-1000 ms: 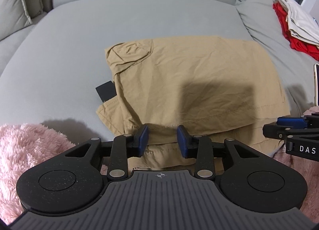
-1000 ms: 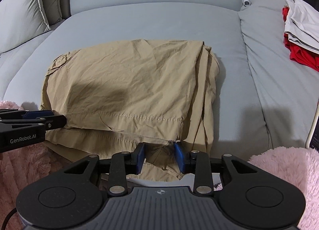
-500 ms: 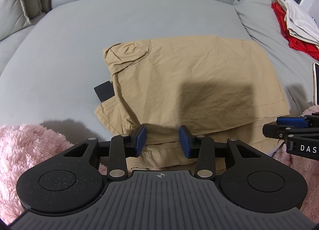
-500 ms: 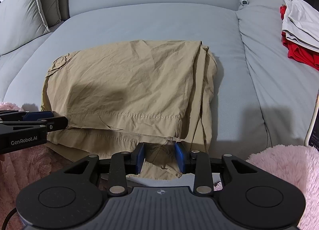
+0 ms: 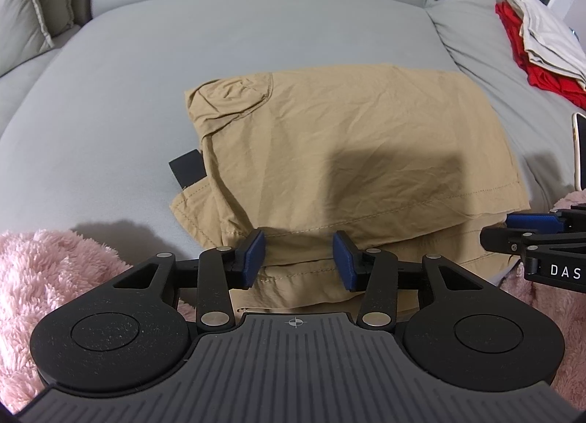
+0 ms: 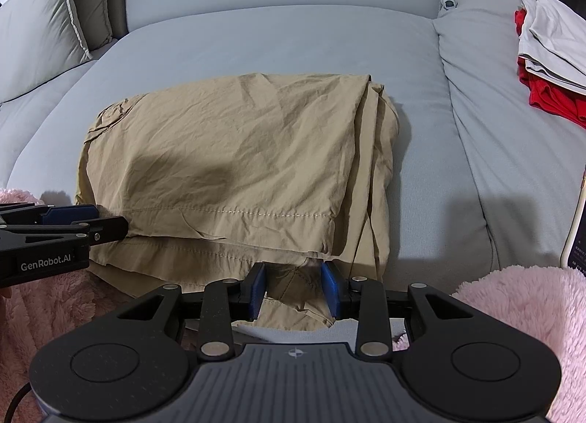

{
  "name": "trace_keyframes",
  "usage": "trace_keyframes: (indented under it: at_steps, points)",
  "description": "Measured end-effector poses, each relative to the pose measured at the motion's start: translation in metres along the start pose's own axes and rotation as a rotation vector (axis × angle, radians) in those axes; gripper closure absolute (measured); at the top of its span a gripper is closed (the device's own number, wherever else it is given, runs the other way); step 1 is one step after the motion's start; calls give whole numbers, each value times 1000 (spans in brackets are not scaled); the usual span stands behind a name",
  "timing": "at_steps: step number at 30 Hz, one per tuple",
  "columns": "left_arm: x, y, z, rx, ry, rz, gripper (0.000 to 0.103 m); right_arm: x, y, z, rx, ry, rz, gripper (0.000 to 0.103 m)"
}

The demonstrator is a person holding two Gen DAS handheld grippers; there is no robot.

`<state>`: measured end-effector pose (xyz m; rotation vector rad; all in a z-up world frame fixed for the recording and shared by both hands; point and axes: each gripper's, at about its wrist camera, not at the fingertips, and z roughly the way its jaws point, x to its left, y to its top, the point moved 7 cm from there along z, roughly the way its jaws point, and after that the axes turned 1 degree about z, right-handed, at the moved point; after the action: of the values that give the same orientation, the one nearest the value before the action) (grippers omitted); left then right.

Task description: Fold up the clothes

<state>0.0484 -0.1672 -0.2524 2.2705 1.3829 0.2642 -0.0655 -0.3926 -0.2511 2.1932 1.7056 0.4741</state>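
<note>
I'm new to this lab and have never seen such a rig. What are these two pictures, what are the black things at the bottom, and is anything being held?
Each picture comes from a camera on a hand-held gripper, looking along its two blue-padded fingers. One shows the left gripper, the other the right gripper. No robot: a person holds both. Folded tan clothing lies on a grey sofa. More clothes are piled to the right, pink fleece nearest. Both grippers are open at the garment's near edge; nothing is gripped.

Grey sofa (image 5: 256,38) (piped cushion (image 6: 47,19) at left), pink fleece throw (image 5: 55,276).
</note>
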Motion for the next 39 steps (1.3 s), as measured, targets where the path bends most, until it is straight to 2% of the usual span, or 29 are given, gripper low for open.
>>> trace_keyframes:
  at_steps: [39]
  points:
    - [-4, -1, 1, -2, -2, -1, 53, -4, 0, 0, 3, 7, -2, 68]
